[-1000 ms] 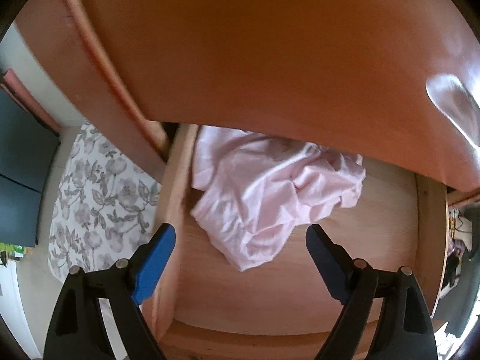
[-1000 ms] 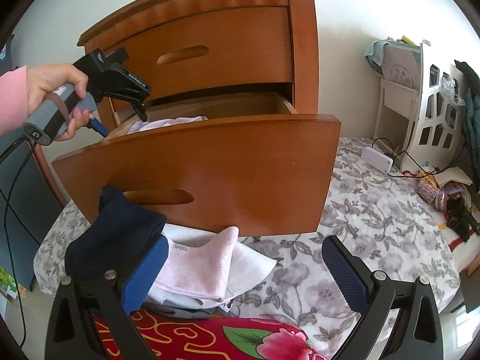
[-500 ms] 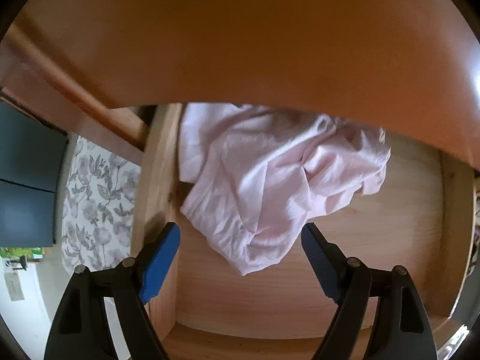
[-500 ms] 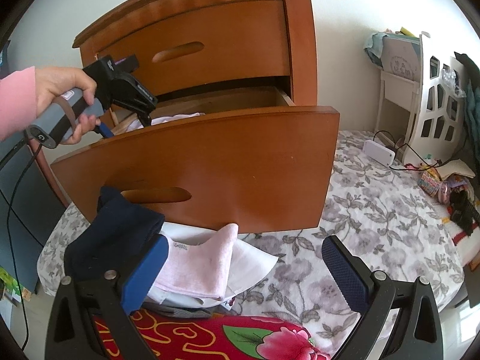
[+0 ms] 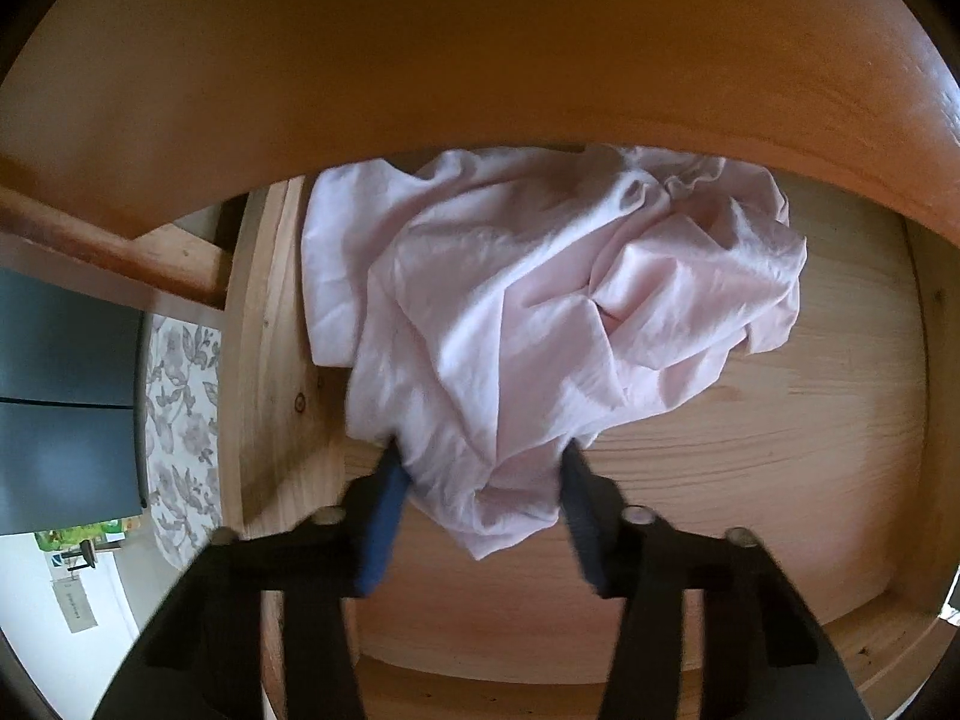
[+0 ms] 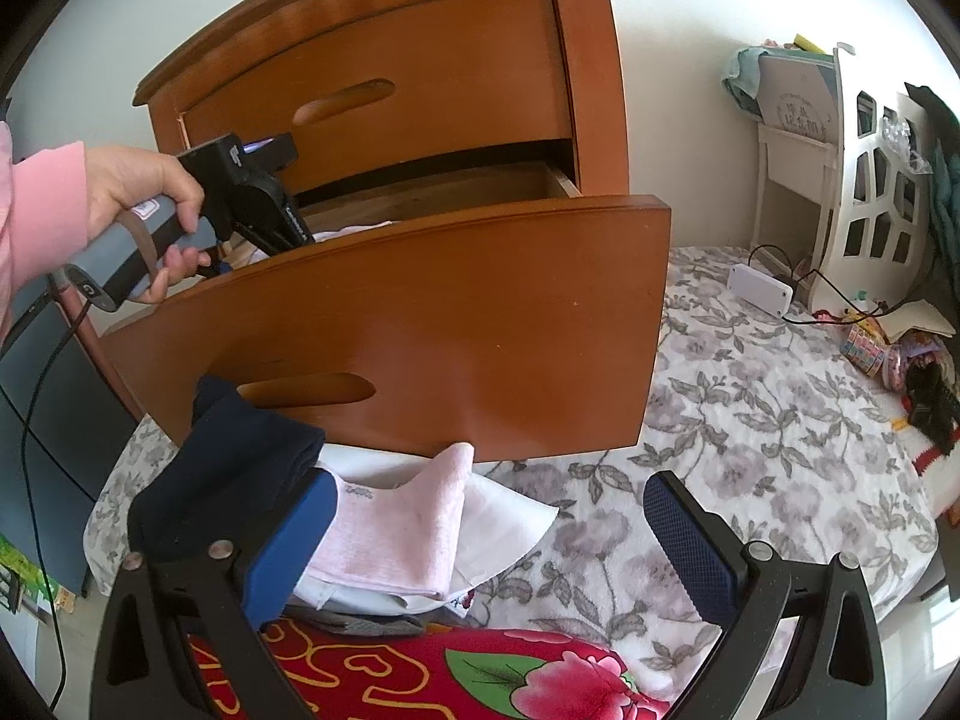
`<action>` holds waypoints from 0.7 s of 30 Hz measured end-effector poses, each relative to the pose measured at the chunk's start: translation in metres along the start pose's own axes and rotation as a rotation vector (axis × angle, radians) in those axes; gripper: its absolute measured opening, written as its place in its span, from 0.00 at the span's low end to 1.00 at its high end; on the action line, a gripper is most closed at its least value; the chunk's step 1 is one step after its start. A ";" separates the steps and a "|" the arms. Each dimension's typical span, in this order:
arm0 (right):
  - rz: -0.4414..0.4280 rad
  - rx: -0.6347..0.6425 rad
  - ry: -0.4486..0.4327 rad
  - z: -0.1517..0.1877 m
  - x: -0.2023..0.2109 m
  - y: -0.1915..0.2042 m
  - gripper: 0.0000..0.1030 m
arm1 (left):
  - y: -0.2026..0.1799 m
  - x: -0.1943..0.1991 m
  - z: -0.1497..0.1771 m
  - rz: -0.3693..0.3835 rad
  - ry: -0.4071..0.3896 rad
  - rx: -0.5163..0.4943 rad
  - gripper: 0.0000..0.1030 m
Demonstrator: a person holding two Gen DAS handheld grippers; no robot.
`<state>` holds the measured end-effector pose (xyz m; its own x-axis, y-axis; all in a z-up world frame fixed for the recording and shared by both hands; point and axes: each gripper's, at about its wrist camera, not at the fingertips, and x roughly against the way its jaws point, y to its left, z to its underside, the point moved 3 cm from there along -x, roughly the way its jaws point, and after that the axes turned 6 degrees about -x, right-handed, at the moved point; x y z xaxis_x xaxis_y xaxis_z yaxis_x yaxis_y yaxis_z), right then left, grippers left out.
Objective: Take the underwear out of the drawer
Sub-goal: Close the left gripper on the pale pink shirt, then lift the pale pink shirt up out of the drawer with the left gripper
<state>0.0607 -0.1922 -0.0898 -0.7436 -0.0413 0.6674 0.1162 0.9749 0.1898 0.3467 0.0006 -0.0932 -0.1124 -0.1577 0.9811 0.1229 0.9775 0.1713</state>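
Bedside drawer, claw closing on pink cloth

Floral bedding [image 6: 750, 420] surrounds the open wooden drawer [image 5: 780, 450]. Inside lies crumpled pink underwear [image 5: 540, 312]; the left claw [image 5: 480, 462] is closing, its lower fold between the jaws. The right claw [image 6: 480, 540] hangs wide open, empty.

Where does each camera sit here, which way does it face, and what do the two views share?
Left wrist: on the left tool, facing steeply down into the open drawer; its closing fingers flank the pink underwear.
Right wrist: on the right tool, open, facing the dresser from outside, over folded clothes; a hand and pink sleeve show.
Shared: drawer, underwear's top edge, left tool.
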 end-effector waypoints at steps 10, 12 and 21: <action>0.002 -0.004 -0.003 0.000 0.000 0.000 1.00 | -0.002 0.008 0.018 -0.015 -0.057 -0.059 0.11; 0.003 -0.005 -0.002 0.000 0.000 -0.001 1.00 | 0.000 0.010 0.022 -0.005 -0.070 -0.067 0.10; 0.010 -0.003 -0.005 0.000 0.000 0.000 1.00 | -0.004 0.033 0.044 0.077 -0.134 -0.136 0.08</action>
<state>0.0603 -0.1922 -0.0896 -0.7456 -0.0306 0.6657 0.1255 0.9746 0.1854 0.2993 -0.0020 -0.0650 -0.2268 -0.0543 0.9724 0.2675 0.9566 0.1158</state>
